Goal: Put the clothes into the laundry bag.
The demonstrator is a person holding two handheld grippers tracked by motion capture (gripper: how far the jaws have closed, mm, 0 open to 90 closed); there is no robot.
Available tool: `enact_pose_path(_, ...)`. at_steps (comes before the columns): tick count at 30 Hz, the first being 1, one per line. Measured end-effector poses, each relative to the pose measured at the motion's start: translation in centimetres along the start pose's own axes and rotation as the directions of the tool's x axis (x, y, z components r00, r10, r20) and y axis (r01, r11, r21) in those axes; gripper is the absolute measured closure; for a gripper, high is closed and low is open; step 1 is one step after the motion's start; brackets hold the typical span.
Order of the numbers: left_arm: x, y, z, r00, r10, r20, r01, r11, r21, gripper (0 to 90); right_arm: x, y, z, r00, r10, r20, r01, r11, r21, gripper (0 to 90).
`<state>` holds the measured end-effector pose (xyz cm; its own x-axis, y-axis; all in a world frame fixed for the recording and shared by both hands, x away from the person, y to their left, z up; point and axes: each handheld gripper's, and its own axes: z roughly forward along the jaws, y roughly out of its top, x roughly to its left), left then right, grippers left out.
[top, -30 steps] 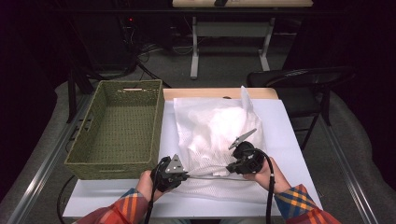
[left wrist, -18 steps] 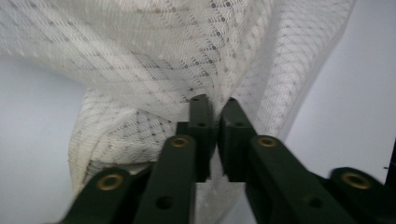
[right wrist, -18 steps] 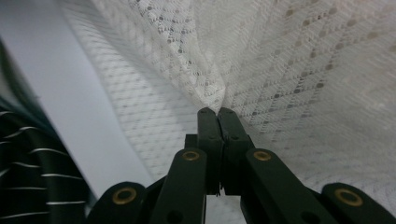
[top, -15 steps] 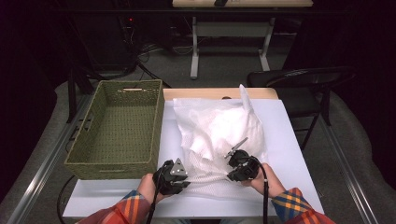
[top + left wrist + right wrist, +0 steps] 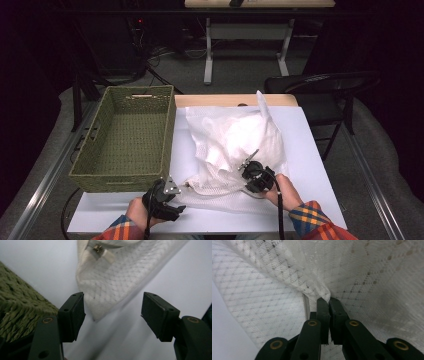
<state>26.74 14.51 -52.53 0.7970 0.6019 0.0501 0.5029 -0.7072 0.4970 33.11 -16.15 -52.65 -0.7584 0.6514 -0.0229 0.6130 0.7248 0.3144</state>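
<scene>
High view: white mesh bag (image 5: 235, 145) lay spread on the white table (image 5: 310, 165), just right of the green woven basket (image 5: 127, 142), which sat at the table's left edge. Left gripper (image 5: 172, 200) was low at the near edge, by the basket's near right corner, just off the bag's near-left corner. Right gripper (image 5: 250, 172) sat on the bag's near right part, with fabric bunched at its tip. Plaid sleeves came in from the bottom.

Left gripper view: the 2 black jaws stood apart, having just been opening, with nothing pressed between the pads. A corner of the mesh bag (image 5: 112, 282) pointed down toward the gap, resting on the table (image 5: 175, 277), not gripped. A small metal zipper pull (image 5: 98, 248) showed at the top of the bag. Basket (image 5: 17, 305) weave was at left, beside the left jaw.

Right gripper view: the 2 jaws were clenched together, pinching a fold of the mesh bag (image 5: 367, 277) at their tips. Fabric draped around both sides of the right gripper (image 5: 329, 301). Bare table (image 5: 222, 335) at lower left.
</scene>
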Motion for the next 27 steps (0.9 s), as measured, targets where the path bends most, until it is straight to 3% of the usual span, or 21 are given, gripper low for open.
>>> enact_pose_path(3,0.4,-0.1,0.3,0.9995,-0.030,-0.012,0.030,0.9993,0.021,37.6,0.0,0.0,0.1,0.9999,-0.004,0.016,0.004,1.0000,-0.002,87.0)
enact_pose_path(6,0.8,-0.3,0.7,0.9979,-0.065,0.003,0.065,0.9975,0.029,43.2,-0.1,0.0,0.1,0.9999,-0.002,0.016,0.002,1.0000,-0.004,85.6)
enact_pose_path(9,1.2,-0.5,1.2,0.9977,-0.065,0.020,0.064,0.9973,0.034,56.1,-0.1,0.0,-0.1,0.9999,-0.002,0.012,0.002,1.0000,-0.007,81.4)
enact_pose_path(11,1.5,-0.5,1.3,0.9962,-0.072,0.049,0.071,0.9973,0.020,65.5,-0.2,-0.1,-0.4,0.9999,-0.007,0.007,0.007,0.9999,-0.012,73.9)
enact_pose_path(16,1.4,-0.4,1.4,0.9980,-0.040,0.048,0.040,0.9991,0.012,84.7,0.0,-0.4,-1.5,0.9997,-0.021,-0.010,0.021,0.9992,-0.035,50.9)
enact_pose_path(21,0.9,-0.6,0.8,0.9930,-0.024,0.116,0.023,0.9997,0.006,87.2,0.2,-0.5,-2.9,0.9994,-0.030,-0.015,0.028,0.9946,-0.100,29.3)
enact_pose_path(25,-0.7,-0.8,0.4,0.9836,0.019,0.179,-0.022,0.9997,0.013,87.4,0.2,-0.4,-3.7,0.9983,-0.052,-0.028,0.047,0.9898,-0.134,20.5)
enact_pose_path(26,-1.3,-0.9,0.6,0.9788,0.036,0.202,-0.042,0.9987,0.028,87.3,0.3,-0.4,-3.7,0.9978,-0.056,-0.034,0.051,0.9890,-0.139,18.5)
enact_pose_path(27,-1.6,-0.9,0.7,0.9786,0.048,0.200,-0.056,0.9977,0.037,87.3,0.3,-0.4,-3.8,0.9973,-0.061,-0.043,0.054,0.9881,-0.144,17.3)
